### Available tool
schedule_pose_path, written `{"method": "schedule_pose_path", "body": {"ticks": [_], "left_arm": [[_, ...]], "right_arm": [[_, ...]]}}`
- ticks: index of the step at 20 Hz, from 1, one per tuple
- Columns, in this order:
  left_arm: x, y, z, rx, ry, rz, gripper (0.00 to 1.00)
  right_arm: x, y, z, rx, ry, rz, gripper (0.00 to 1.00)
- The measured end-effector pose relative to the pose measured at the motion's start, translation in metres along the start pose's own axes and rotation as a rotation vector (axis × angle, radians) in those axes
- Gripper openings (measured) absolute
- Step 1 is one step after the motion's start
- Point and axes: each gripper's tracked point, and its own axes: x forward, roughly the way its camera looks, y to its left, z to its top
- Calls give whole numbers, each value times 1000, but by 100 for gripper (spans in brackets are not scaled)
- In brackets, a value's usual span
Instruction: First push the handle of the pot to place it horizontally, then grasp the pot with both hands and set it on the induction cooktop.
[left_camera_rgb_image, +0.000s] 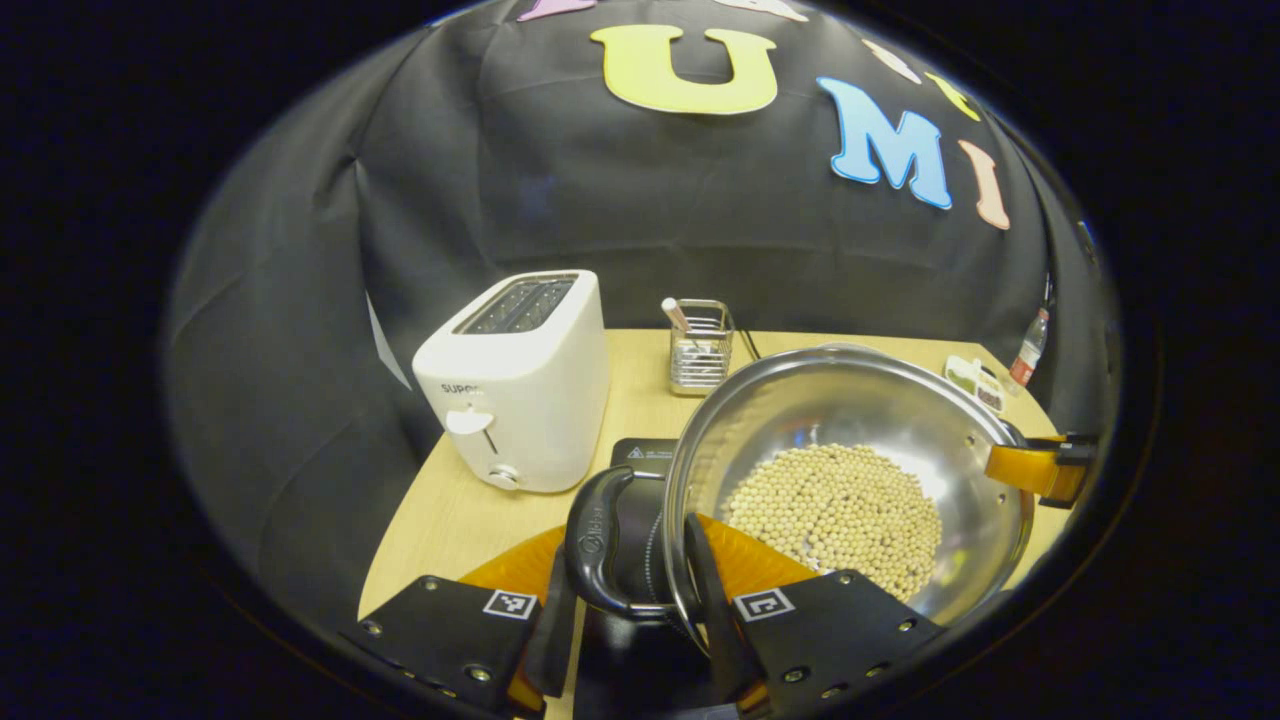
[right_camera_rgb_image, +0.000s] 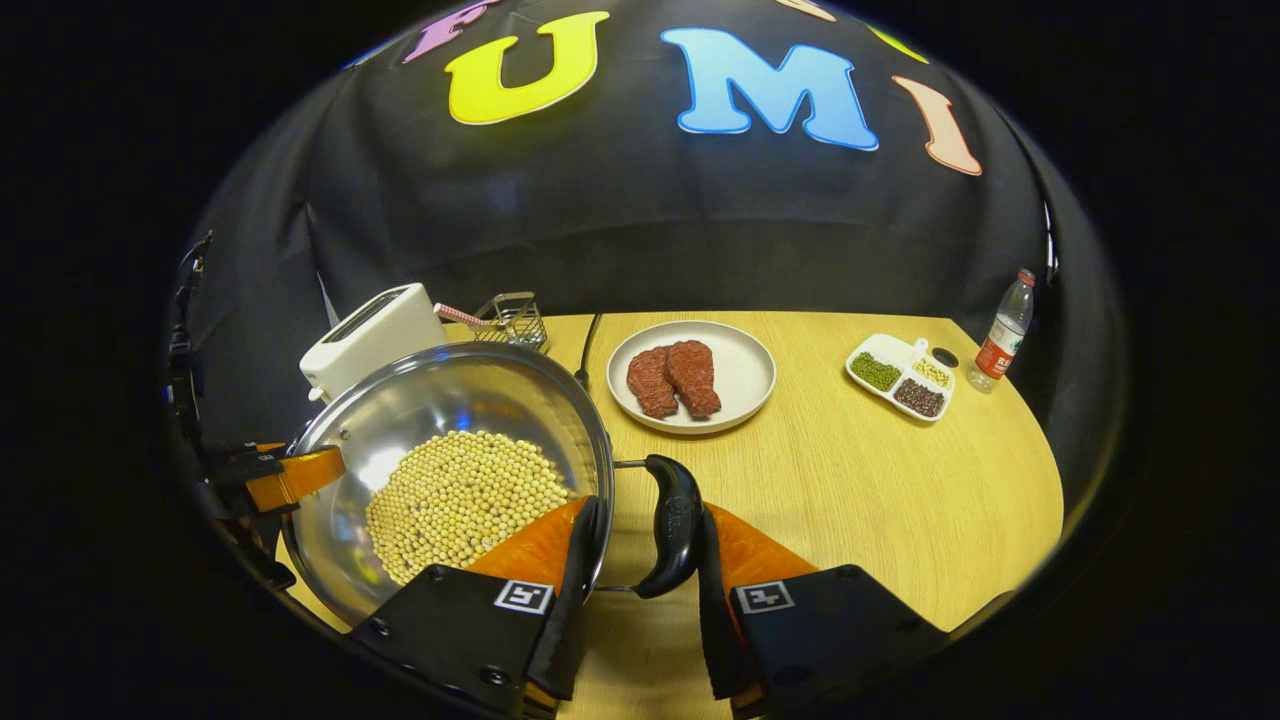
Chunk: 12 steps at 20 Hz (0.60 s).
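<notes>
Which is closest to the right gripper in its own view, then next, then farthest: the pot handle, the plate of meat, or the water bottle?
1. Pot handle: between the fingers.
2. Plate of meat: straight ahead, mid-table.
3. Water bottle: far right edge.

Opposite close-up views across the pot (left_camera_rgb_image: 840, 480) of beans, toward the wall.

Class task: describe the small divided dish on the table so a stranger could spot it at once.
On the round wooden table, look right of the white plate of red meat. The white three-compartment dish sits beside a red-labelled plastic bottle; it alone holds separate green, pale and dark beans.
</notes>
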Motion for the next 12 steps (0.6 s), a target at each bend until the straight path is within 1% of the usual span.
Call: {"method": "schedule_pose_path", "body": {"ticks": [1, 2, 3, 4, 8, 9, 10, 11, 12], "left_arm": [[3, 1, -1, -1, 7, 2, 59], [4, 1, 0, -4, 12, 5, 56], [4, 1, 1, -9, 16, 7, 56], [5, 2, 3, -14, 17, 9, 56], [7, 4, -3, -31, 24, 12, 56], [6, 3, -2, -33, 29, 12, 56], [6, 4, -1, -32, 25, 13, 56], [5, 4, -1, -34, 26, 13, 56], [5, 5, -2, -40, 22, 14, 56]], "right_arm": [[2, 3, -1, 2, 5, 1, 48], [3, 5, -3, 1, 11, 3, 49], [3, 6, -4, -1, 13, 4, 49], [4, 7, -4, -1, 15, 5, 52], [6, 11, -7, -4, 21, 10, 52], [6, 11, -8, -4, 25, 11, 49], [6, 12, -7, -3, 22, 12, 52], [8, 12, -6, 0, 23, 13, 49], [8, 12, -7, 1, 24, 16, 48]]}}
